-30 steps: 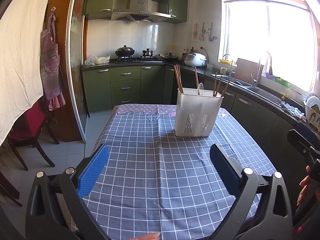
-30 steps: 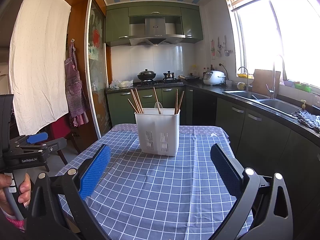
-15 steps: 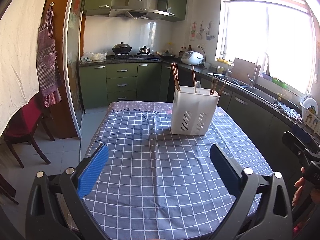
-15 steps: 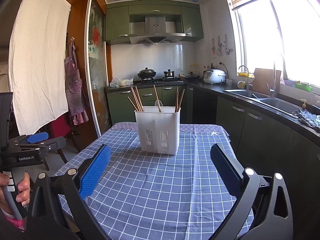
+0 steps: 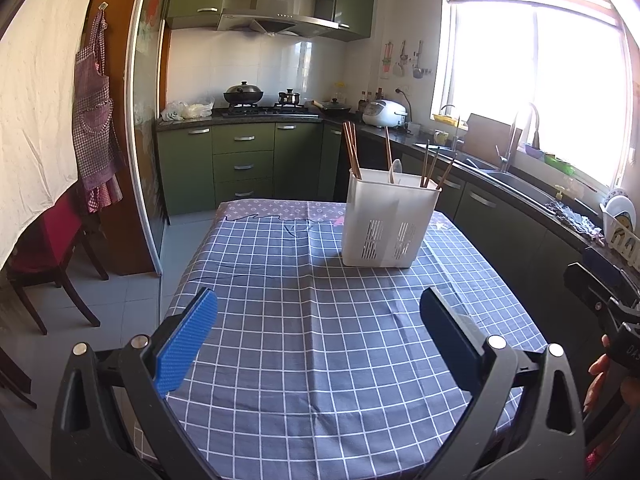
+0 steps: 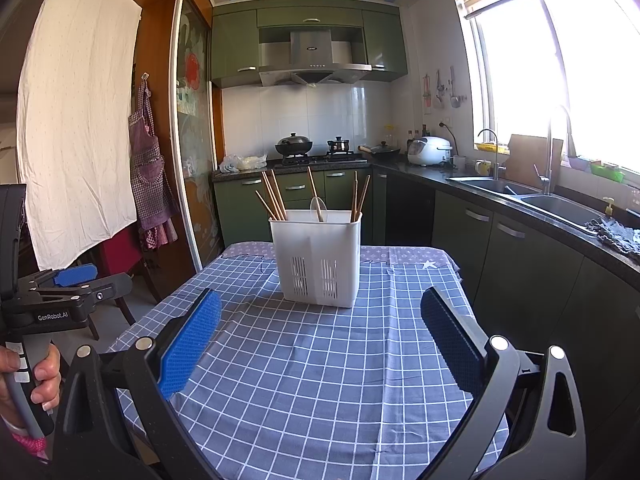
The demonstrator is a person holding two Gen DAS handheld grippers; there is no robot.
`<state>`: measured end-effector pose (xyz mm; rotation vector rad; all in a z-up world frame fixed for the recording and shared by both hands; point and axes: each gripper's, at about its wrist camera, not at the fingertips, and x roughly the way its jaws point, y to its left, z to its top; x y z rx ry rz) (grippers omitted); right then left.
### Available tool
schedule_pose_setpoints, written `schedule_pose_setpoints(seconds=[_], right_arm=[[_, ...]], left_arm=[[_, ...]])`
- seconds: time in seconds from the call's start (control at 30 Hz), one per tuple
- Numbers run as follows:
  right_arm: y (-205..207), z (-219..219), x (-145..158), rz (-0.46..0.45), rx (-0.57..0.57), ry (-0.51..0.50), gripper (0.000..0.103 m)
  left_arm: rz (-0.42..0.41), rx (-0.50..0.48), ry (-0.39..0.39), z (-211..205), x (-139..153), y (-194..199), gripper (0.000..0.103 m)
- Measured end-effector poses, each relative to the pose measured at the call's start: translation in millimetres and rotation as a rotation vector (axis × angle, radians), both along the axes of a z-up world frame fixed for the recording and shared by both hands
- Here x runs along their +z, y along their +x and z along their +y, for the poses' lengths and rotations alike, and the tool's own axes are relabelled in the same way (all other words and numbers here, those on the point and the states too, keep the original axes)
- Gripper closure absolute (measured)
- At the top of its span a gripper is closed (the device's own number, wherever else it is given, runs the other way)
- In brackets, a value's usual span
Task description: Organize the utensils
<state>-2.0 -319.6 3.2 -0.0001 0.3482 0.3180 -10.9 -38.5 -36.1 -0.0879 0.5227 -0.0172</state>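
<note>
A tabletop [image 5: 320,340] covered in a blue-grey checked cloth fills the middle of both wrist views, running away toward a kitchen of green cabinets [image 6: 296,188]. A stove [image 6: 320,158] with a dark wok [image 6: 293,145] on it sits at the far wall, and a sink [image 6: 520,194] lies along the right side under a bright window [image 5: 532,88].

On the far half of the tabletop, a little right of centre in the left wrist view, stands a white utensil holder [image 5: 386,222], upright, with slotted vents low on its near face. Wooden chopsticks [image 5: 351,148] stick up out of it in several bunches: some at its left end, one near the middle, more at its right end. A pale spoon [image 6: 319,207] pokes up from the middle compartment.

The left tongs [image 5: 318,334] hover over the near part of the tabletop with their blue pads wide apart and nothing between them. The right tongs [image 6: 320,334] are likewise spread wide and hold nothing, aimed at the holder from the near side, well apart from it. The left hand [image 6: 38,376] grips its handle at the left edge of the right wrist view.
</note>
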Motion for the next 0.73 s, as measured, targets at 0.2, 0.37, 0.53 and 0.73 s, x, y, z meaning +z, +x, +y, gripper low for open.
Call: schedule_pose_setpoints(seconds=[0.2, 0.37, 0.53, 0.73], right_arm=[[1.6, -0.7, -1.6, 0.005, 0.001, 0.000, 0.005], [4.3, -0.3, -3.3, 0.013, 0.003, 0.002, 0.005], [8.2, -1.4, -6.9, 0.029, 0.002, 0.005, 0.005], [24.4, -4.1, -16.3, 0.071, -0.011, 0.002, 0.005]], left_arm=[[-0.027, -0.010, -0.036, 4.0, 0.6, -0.5, 0.007], [-0.048, -0.006, 0.003, -1.0, 0.4, -1.6, 0.007], [-0.013, -0.006, 0.017, -1.4, -4.3, 7.7, 0.007], [0.065, -0.001, -0.018, 5.3, -21.9, 33.3, 0.007]])
